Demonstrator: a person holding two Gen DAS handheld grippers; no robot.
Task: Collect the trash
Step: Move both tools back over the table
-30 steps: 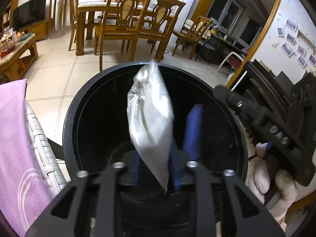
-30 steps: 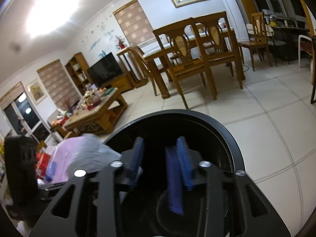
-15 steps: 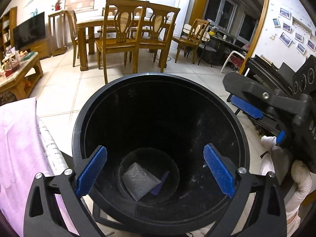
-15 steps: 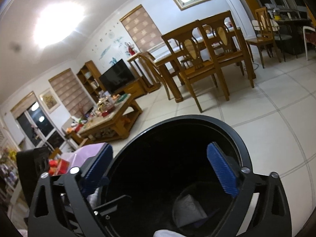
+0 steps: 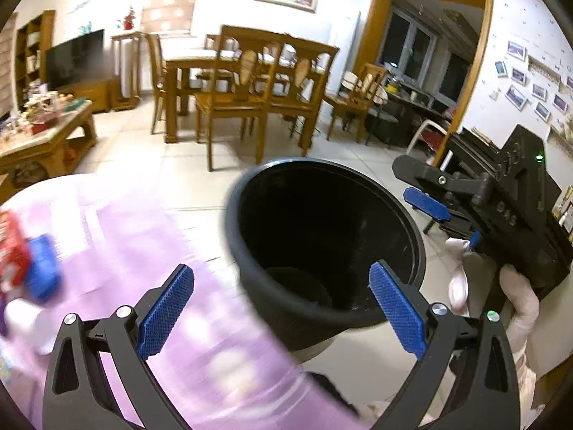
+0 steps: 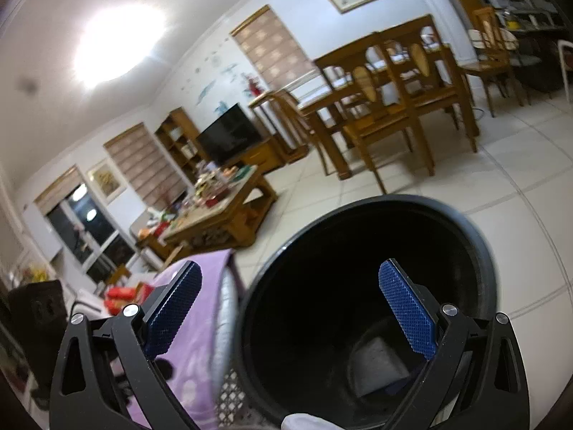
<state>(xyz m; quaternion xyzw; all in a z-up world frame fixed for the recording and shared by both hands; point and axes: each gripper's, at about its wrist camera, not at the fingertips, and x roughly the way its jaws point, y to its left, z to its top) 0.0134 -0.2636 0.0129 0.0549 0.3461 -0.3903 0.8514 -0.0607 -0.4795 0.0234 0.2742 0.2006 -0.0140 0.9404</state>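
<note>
1. Both our left gripper (image 5: 281,310) and right gripper (image 6: 290,310) now stand wide apart and empty, after being nearly closed 1 second ago.
2. The gray packet (image 6: 379,365) lies inside the black bin (image 6: 480,251).
3. More trash (image 5: 21,261) waits on the purple cloth (image 5: 150,222).

Left wrist view looking forward and downward over a purple cloth (image 5: 150,236), close to a black bin (image 5: 322,243), right wrist view nearer the bin's mouth (image 6: 358,286), tilted, both sharing bin and dining chairs (image 5: 247,100) (blurred).
</note>
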